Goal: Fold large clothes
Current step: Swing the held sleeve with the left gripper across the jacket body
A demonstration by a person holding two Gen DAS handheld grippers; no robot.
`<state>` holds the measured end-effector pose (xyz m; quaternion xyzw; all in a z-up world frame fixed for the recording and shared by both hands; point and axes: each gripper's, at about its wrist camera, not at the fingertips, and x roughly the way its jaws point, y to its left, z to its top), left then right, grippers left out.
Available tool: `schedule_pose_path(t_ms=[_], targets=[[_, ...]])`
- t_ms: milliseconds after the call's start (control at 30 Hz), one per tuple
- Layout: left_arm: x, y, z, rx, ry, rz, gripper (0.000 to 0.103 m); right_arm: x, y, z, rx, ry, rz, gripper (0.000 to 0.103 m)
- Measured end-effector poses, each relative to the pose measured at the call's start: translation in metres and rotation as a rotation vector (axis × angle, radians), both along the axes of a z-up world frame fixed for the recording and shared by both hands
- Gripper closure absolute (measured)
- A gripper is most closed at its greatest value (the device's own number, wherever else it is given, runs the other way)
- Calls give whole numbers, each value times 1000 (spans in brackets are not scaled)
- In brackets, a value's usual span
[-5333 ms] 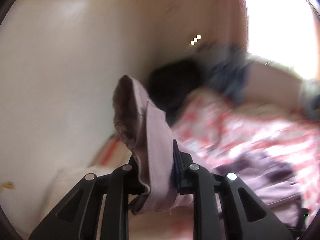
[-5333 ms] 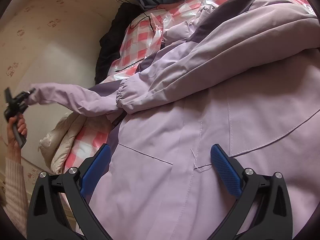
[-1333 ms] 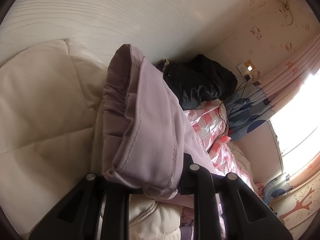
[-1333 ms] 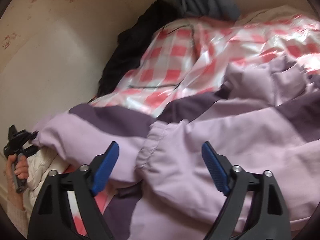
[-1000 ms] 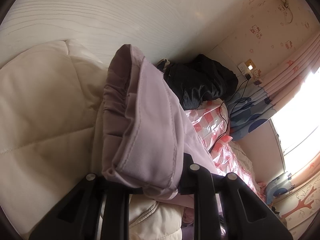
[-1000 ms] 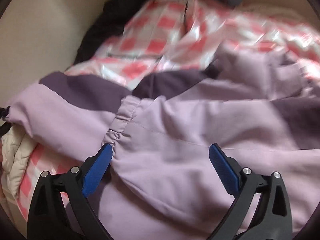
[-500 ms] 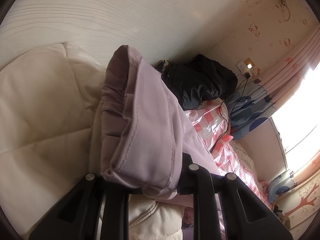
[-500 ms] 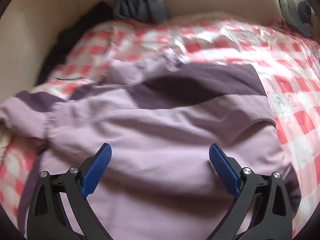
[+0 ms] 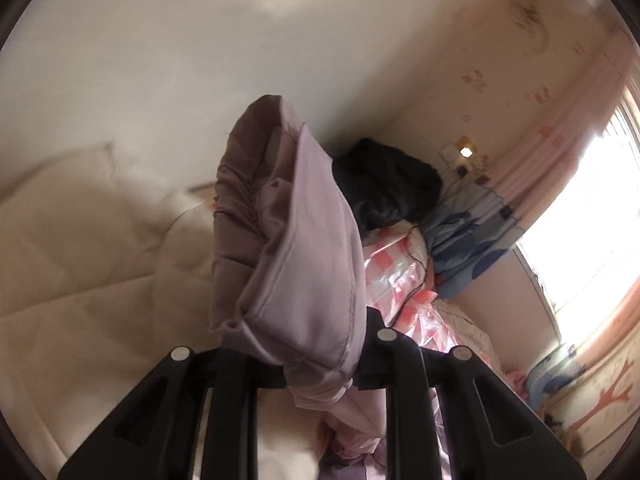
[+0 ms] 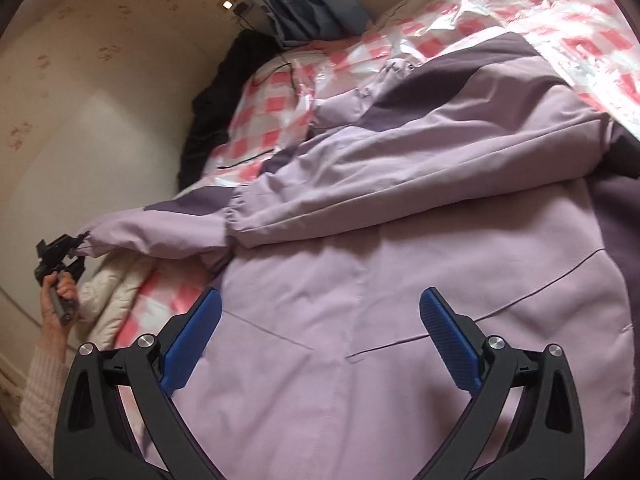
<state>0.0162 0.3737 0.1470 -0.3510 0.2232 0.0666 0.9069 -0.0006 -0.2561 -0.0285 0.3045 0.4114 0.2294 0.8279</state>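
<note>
A large lilac jacket [image 10: 400, 288] with dark purple panels lies spread over the pink-checked bed cover [image 10: 264, 116]. Its near sleeve [image 10: 420, 176] is folded across the body. The other sleeve [image 10: 152, 228] stretches left off the bed to my left gripper [image 10: 78, 246], held in a hand. In the left wrist view my left gripper [image 9: 320, 360] is shut on that sleeve's gathered cuff [image 9: 292, 248], which stands up between the jaws. My right gripper [image 10: 320, 328] hangs open just above the jacket's front, its blue pads [image 10: 448, 336] holding nothing.
A cream quilted duvet [image 9: 80, 264] lies under the held cuff at the bed's left edge. A black garment [image 10: 212, 108] is heaped against the wall at the head of the bed, beside a blue patterned curtain [image 9: 468, 248]. A black cable [image 10: 256, 158] crosses the checked cover.
My right gripper swept from the sleeve end across the jacket and now hangs over its front. My left gripper rose a little with the cuff, so more wall and less duvet shows.
</note>
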Motion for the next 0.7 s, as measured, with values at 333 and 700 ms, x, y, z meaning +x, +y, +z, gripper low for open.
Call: schedule_pose_path(t_ms=[333, 700], targets=[[8, -91, 73, 51, -149, -159, 83, -9, -32, 24, 26, -13, -64, 7], [46, -278, 100, 78, -242, -522, 84, -20, -101, 39, 116, -50, -178, 7]])
